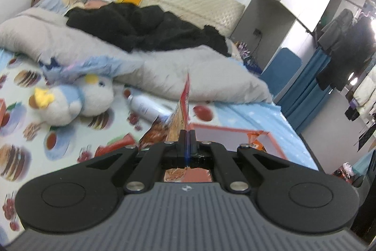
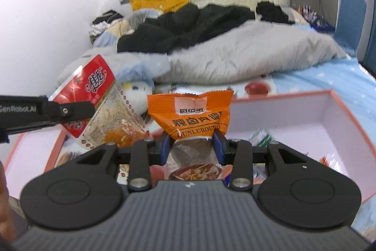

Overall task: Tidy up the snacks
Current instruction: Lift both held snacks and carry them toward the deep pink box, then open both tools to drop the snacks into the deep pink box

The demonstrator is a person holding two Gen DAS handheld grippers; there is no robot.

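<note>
The left gripper (image 1: 187, 133) has its fingers pinched flat together on the edge of a red-topped snack packet (image 2: 94, 95), held in the air above the left end of the open pink-rimmed box (image 2: 352, 114) on the bed. The right gripper (image 2: 191, 140) clamps an orange snack packet (image 2: 190, 109) at a narrow gap, upright over the middle of the same box.

The bed (image 1: 253, 114) has a sheet printed with food pictures. On it lie a grey duvet (image 1: 150, 67) with black clothes (image 1: 141, 27) on top, a plush toy (image 1: 70, 100), a white spray can (image 1: 145, 107) and an open box with orange edges (image 2: 329, 109).
</note>
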